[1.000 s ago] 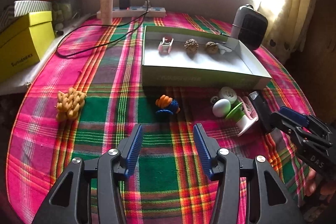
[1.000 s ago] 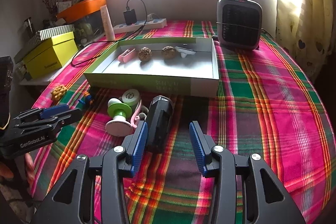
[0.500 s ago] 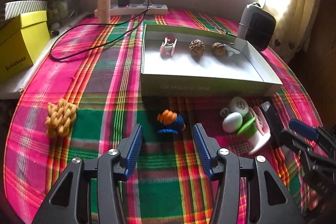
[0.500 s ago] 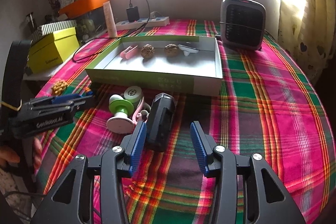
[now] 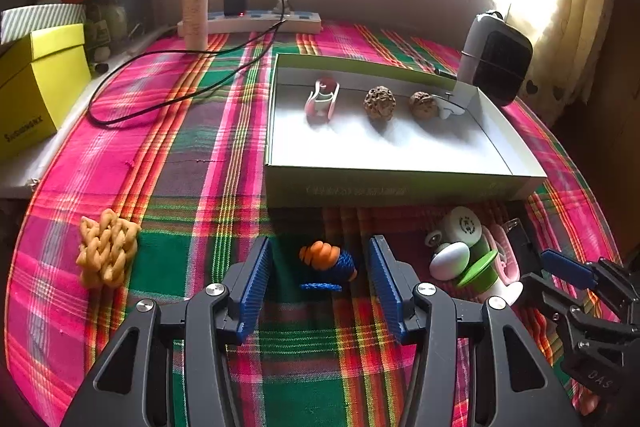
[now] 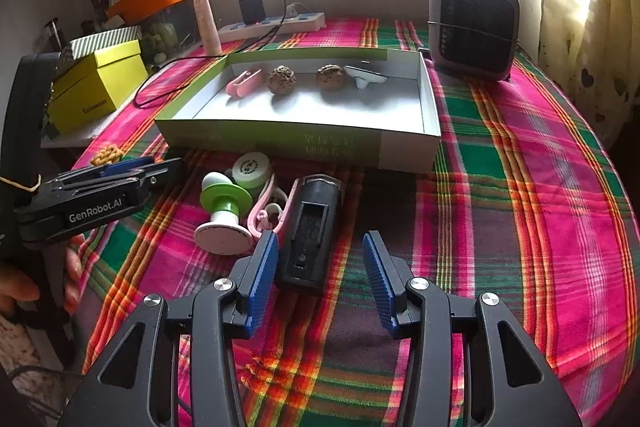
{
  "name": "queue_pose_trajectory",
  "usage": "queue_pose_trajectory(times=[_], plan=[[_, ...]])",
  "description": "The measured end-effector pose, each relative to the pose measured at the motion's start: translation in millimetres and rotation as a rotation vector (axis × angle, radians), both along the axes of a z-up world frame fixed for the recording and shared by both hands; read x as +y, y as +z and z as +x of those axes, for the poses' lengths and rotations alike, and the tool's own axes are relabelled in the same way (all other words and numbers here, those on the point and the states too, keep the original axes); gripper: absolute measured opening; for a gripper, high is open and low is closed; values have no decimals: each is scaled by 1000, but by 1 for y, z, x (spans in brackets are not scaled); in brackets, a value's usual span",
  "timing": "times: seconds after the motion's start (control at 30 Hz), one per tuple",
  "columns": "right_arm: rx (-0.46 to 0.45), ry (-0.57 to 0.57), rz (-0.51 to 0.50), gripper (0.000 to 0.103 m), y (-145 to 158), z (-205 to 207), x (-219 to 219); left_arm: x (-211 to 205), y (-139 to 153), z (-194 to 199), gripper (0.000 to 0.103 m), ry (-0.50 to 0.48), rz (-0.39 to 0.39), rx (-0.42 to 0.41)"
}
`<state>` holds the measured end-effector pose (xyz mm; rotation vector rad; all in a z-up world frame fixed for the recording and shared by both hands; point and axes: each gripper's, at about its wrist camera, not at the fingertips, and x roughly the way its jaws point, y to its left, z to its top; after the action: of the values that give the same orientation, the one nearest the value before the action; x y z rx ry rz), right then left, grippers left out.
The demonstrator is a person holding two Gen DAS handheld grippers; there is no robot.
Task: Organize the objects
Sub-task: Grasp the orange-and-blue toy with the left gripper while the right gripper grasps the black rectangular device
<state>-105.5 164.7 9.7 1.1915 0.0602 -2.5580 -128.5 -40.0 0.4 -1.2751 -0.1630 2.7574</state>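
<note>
A woven plaid tablecloth (image 5: 208, 155) in pink, green and orange covers the round table, with wide bare cloth to the right of the shallow green cardboard tray (image 6: 304, 143). That tray, white inside, has faint pale print on its near wall, too dim to read; along its far wall lie a pink clip (image 5: 322, 99), two knobbly brown nuts (image 5: 379, 102) and a white piece. Behind the tray's right corner stands a dark grilled heater (image 6: 474, 31); well left of the tray sits a yellow box (image 6: 100, 83) with small unreadable lettering.

Just before the tray's near wall lies a cluster: a black rectangular plastic case (image 6: 314, 227), a green-and-white spool-shaped toy (image 6: 224, 211), a round white lid, a pink clip. Further left of the tray's front, a braided yellow rope knot (image 5: 106, 253).

The right gripper (image 6: 320, 267) has just been spreading its ribbed blue pads; the case lies partly between them, unpressed. The left gripper (image 5: 318, 275), marked "GenRobot.AI", stands open around a small orange-and-blue knotted rope toy (image 5: 328, 261), not touching it.
</note>
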Motion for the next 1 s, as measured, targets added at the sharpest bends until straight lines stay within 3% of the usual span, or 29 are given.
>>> queue_pose_trajectory(times=[0.67, 1.0], plan=[[-19, -6, 58, 45, -4, -14, -1, 1, 0, -2, 47, 1, -2, 0], [-21, 15, 40, 29, -4, -16, -1, 1, 0, -1, 29, 10, -16, 0]])
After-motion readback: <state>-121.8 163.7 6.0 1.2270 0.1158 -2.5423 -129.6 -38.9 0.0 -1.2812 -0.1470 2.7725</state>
